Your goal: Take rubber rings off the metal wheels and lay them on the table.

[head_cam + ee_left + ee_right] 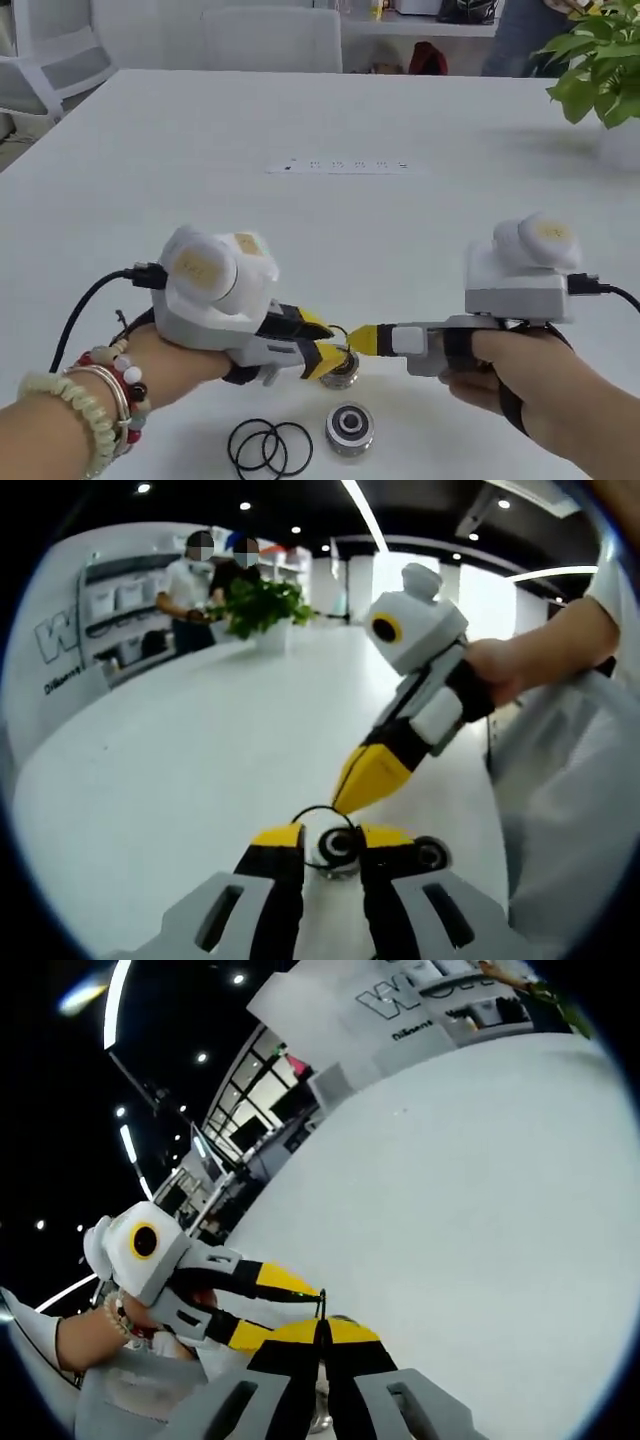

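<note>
My left gripper is shut on a small metal wheel, held just above the white table. A thin black rubber ring loops up off that wheel. The yellow tips of my right gripper are shut on this ring; they come in from the right and nearly touch the left jaws. The right gripper points down at the wheel in the left gripper view. A second metal wheel and three loose rubber rings lie on the table near me.
A white power strip lies mid-table. A green plant stands at the far right corner. Chairs line the far edge. Two people stand by shelves beyond the plant.
</note>
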`<state>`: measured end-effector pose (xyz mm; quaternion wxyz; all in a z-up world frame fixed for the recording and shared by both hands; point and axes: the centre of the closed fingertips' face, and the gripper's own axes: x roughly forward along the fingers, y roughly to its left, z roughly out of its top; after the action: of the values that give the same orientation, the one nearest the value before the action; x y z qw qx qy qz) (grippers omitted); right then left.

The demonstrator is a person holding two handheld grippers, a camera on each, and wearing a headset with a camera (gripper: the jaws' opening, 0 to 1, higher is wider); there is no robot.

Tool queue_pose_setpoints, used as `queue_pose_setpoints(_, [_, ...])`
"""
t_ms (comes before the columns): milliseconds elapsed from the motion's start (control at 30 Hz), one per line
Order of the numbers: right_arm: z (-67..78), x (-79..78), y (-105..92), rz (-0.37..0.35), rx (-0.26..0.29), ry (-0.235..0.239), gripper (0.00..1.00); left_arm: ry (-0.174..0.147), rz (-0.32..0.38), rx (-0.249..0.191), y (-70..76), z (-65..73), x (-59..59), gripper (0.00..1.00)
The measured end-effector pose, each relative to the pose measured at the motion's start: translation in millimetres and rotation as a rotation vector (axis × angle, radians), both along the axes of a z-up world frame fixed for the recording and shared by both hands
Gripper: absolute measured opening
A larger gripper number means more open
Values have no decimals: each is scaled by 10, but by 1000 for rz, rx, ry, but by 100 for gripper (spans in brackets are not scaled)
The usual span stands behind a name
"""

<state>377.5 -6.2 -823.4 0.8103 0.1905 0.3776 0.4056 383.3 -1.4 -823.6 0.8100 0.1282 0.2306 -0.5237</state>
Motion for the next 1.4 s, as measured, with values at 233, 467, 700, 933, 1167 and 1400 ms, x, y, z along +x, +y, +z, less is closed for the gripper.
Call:
queue_pose_setpoints(233, [153,67,-38,-41,41,-23,0,-59,-6,-9,56,264,11,39])
queue_pose_setpoints(467, [340,100,-57,-68,97,-51,0,-101,-34,-28,42,512,-69,47])
queue_pose_setpoints(700, [556,138,-63,-77,139,-94,0,-118,-39,-10,166,736,-76,58])
queue_pose_setpoints(933, [691,122,-22,-62,179,-116,0,-168,-13,-34,400,1070,-174,65])
queue_pose_setpoints(1167, [792,74,75,-31,214,-125,0,-248,68,-30,763,1344,-287,82])
queue_pose_setpoints(1400, [838,-4,190,15,228,-129,0,-271,133,-39,1078,1452,-457,82])
